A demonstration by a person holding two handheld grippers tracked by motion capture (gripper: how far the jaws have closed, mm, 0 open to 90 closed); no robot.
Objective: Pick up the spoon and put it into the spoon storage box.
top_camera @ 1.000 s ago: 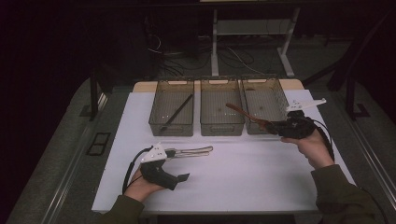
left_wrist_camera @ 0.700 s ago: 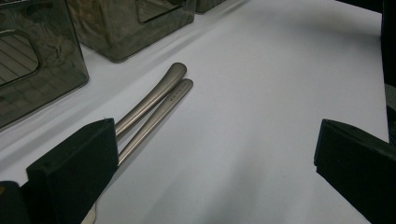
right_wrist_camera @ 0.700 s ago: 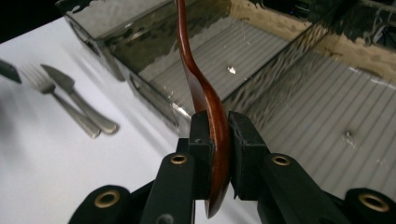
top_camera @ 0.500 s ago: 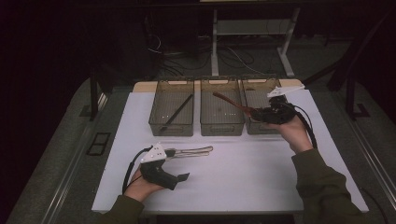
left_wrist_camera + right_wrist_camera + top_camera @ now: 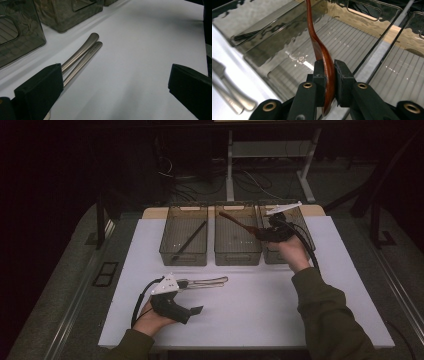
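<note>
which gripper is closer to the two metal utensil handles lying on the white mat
Left. The left gripper rests beside the metal handles, jaws open; the right gripper is far off over the middle bin, clamped on a wooden spoon.

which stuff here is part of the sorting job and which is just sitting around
In the job:
- wooden spoon, clamped in the right gripper
- middle bin, under the spoon
- two metal utensils on the white mat, by the open left gripper

Lying about:
- left bin with a black stick
- right bin

Three bins (image 5: 183,236), one wooden spoon (image 5: 239,223), two metal utensils (image 5: 205,282), one black stick (image 5: 189,241).
</note>
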